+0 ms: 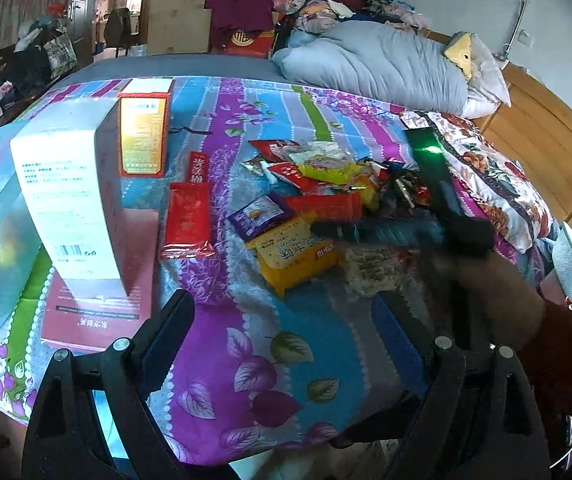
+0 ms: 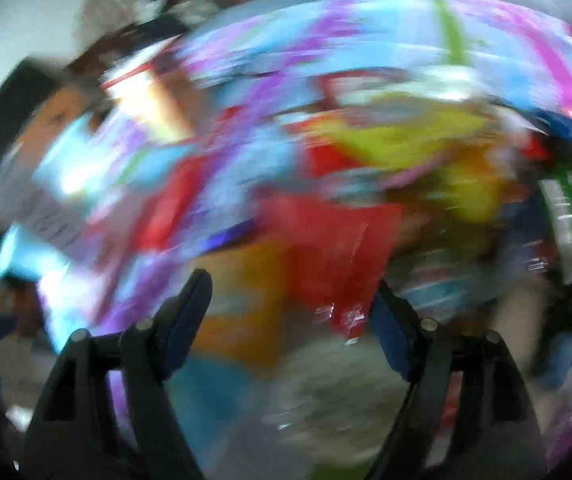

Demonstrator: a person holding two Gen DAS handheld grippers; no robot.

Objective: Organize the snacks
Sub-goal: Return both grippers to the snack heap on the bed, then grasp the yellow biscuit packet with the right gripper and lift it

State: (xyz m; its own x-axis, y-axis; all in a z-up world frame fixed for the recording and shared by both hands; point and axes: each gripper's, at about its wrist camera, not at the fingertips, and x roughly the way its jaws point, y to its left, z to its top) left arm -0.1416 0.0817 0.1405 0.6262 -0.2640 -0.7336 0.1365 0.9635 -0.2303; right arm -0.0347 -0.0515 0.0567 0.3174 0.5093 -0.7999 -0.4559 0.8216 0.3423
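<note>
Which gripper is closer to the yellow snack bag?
Right. The right gripper hovers just above the yellow snack bag; the left gripper hangs farther back, over bare bedsheet.

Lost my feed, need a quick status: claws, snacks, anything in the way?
Left claw open, empty, above bedspread. Right claw open, empty, over snack pile, view blurred. Boxes stand left, clear of pile.
</note>
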